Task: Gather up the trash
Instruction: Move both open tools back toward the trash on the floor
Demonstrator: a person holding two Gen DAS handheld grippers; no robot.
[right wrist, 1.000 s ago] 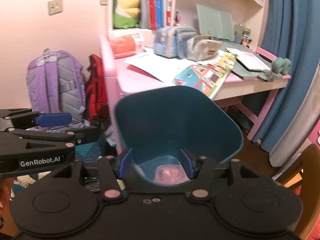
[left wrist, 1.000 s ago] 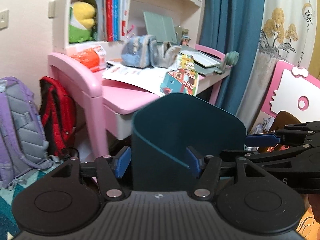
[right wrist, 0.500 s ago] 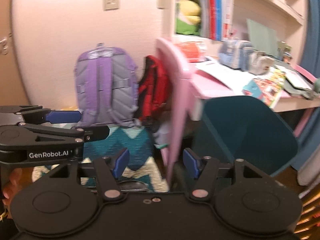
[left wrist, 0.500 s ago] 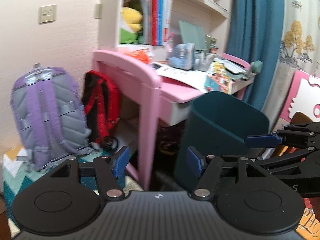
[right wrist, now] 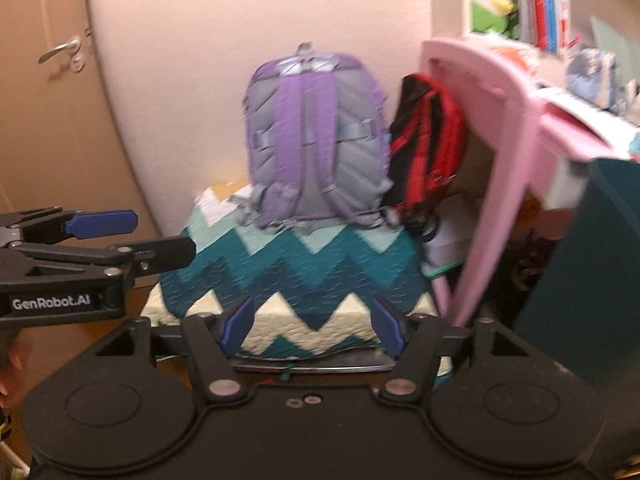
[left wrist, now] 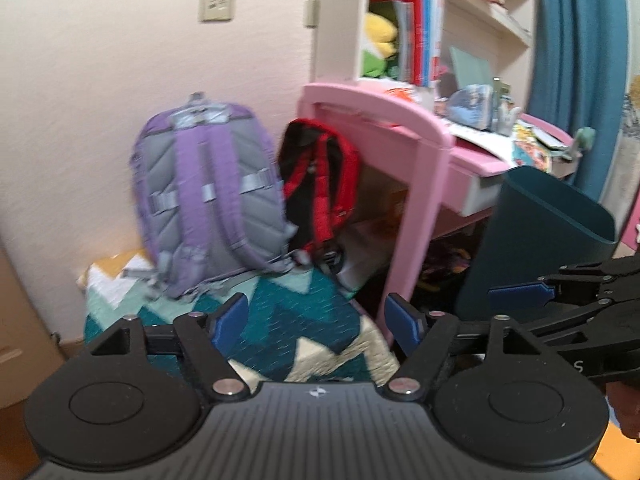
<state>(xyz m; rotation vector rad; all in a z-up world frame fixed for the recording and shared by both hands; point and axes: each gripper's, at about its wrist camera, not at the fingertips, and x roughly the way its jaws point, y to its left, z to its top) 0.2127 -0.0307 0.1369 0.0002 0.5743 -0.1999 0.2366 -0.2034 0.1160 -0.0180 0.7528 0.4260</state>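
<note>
1. Left gripper [left wrist: 316, 322] at bottom centre of the left wrist view: blue pads spread wide, gripping nothing, only chevron blanket [left wrist: 280, 320] showing between them.
2. Right gripper [right wrist: 314, 326] at bottom centre of the right wrist view: likewise spread wide and empty, pointed at the same folded blanket [right wrist: 304, 276].
3. Teal trash bin [left wrist: 536, 240] at the right edge of the left wrist view, upright, just beside the pink desk [left wrist: 420, 152]; in the right wrist view, only a dark teal slab [right wrist: 580, 272] at far right.
4. Purple backpack [left wrist: 208, 204] at centre-left, leaning on the wall and resting on the blanket; red and black backpack [left wrist: 320, 196] just right of it, against the desk leg.
5. Between the right gripper and the bin: curved pink desk leg [right wrist: 492, 208], partly covering the bin.
6. Upper right of the left wrist view: shelf with books [left wrist: 420, 36] and a yellow-green plush toy [left wrist: 378, 44]; blue curtain [left wrist: 568, 60] behind.
7. Upper left of the right wrist view: door with a lever handle [right wrist: 60, 50].
8. Both views motion-blurred; no loose trash discernible.
</note>
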